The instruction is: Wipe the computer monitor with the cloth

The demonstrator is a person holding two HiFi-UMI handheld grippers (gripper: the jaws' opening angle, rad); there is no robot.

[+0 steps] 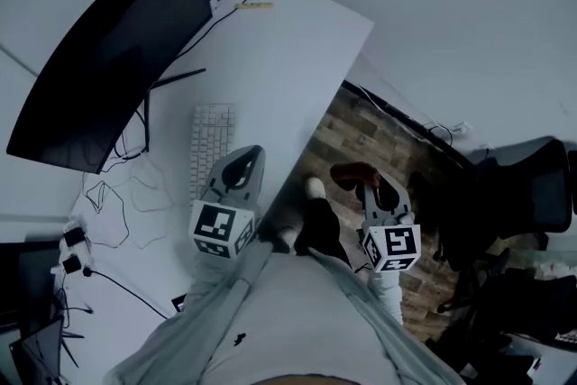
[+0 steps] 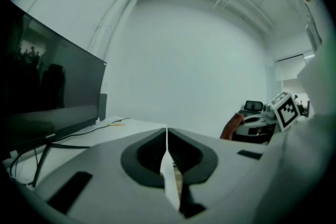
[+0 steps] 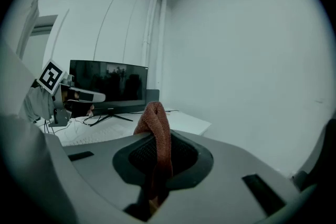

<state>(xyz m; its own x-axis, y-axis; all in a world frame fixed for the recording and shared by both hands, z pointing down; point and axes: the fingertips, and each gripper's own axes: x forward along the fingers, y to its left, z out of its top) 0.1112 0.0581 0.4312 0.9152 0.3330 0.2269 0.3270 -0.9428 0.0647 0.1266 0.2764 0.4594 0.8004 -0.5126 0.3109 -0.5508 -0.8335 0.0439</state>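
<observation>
The black curved monitor (image 1: 108, 50) stands on its thin stand at the far left of the white desk (image 1: 288, 41); its dark screen also shows in the left gripper view (image 2: 47, 92) and in the right gripper view (image 3: 107, 86). My right gripper (image 1: 361, 180) hangs off the desk's edge over the brick-patterned floor, shut on a reddish-brown cloth (image 3: 156, 136) whose fold sticks up between the jaws (image 1: 353, 174). My left gripper (image 1: 239, 171) hovers over the desk's near edge beside the keyboard, shut with nothing in it (image 2: 167, 157).
A white keyboard (image 1: 212, 149) lies in front of the monitor. Loose black cables (image 1: 108, 194) and plugs sprawl at the desk's left. A black office chair (image 1: 523, 194) stands on the right. The person's shoes (image 1: 311, 221) are on the floor below.
</observation>
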